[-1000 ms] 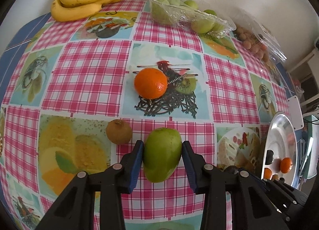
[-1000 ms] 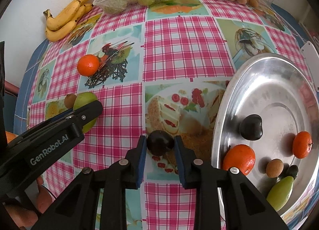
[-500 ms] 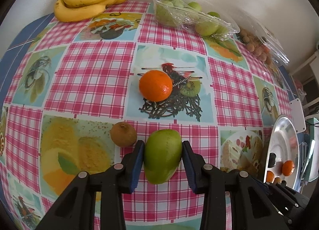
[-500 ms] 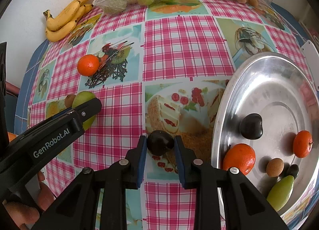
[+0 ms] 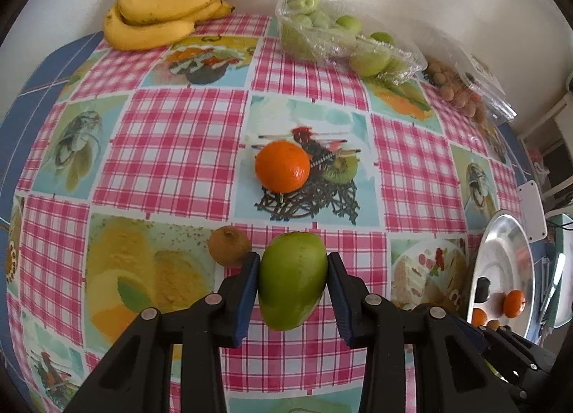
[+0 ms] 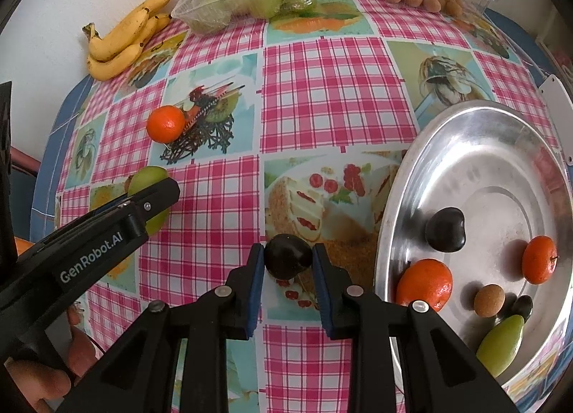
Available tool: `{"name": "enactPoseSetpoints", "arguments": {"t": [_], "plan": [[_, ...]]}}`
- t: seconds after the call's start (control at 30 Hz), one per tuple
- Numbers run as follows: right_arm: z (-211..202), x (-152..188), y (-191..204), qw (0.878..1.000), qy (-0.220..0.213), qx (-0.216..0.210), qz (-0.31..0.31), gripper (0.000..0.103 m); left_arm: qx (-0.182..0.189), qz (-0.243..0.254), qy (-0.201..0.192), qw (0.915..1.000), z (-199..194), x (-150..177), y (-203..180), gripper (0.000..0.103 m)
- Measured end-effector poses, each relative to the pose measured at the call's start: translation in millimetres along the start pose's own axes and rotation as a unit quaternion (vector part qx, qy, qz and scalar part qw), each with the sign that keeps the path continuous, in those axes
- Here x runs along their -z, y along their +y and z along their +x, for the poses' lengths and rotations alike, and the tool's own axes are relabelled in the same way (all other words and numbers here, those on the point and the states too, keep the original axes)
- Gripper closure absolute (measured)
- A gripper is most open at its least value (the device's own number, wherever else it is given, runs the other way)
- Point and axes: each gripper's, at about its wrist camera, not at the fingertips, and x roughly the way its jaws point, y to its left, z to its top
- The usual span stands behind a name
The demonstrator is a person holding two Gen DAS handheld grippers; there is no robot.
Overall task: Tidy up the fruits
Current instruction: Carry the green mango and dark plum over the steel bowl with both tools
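My left gripper (image 5: 292,280) is shut on a green mango (image 5: 293,278), both blue pads pressed against its sides just above the checked tablecloth. A brown kiwi (image 5: 229,246) lies right beside the left finger. An orange (image 5: 282,166) rests farther out on the cloth. In the right wrist view my right gripper (image 6: 288,262) is shut on a dark plum (image 6: 286,257), just left of the round metal tray (image 6: 465,134). The tray holds another dark plum (image 6: 445,229), two oranges (image 6: 424,282), a small brown fruit (image 6: 489,300) and a green mango (image 6: 501,345). The left gripper (image 6: 150,198) with its mango shows there too.
A bunch of bananas (image 5: 164,12) lies at the far edge by the wall. Beside it is a plastic tray of green apples (image 5: 333,33) and a clear box of small brown fruits (image 5: 462,91). A person's hand (image 6: 43,377) grips the left tool's handle.
The left gripper with the green mango has shifted slightly, so the table and far fruits sit a little lower in its view. The right gripper stays still on the dark plum.
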Motion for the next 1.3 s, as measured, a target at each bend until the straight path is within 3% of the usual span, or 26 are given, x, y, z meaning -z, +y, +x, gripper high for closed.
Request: {"name": "enactPoseSetpoints", "arguments": {"t": [0.37, 0.63, 1.0, 1.3], "plan": [[-27, -2, -1, 0.999, -0.035, -0.020, 0.004, 0.075, 0.002, 0.004, -0.040, 0.9992, -39, -5, -5, 0.063], [-34, -1, -8, 0.999, -0.042, -0.026, 0.016, 0.075, 0.003, 0.010, -0.047, 0.9988, -48, -5, -16, 0.063], [-66, -2, -48, 0.994, -0.078, -0.036, 0.069, 0.075, 0.014, 0.050, -0.059, 0.9969, -59, 0, -53, 0.063], [-79, 2, -88, 0.989, -0.091, -0.016, 0.117, 0.075, 0.025, 0.099, -0.056, 0.9931, -60, 11, -96, 0.063]]}}
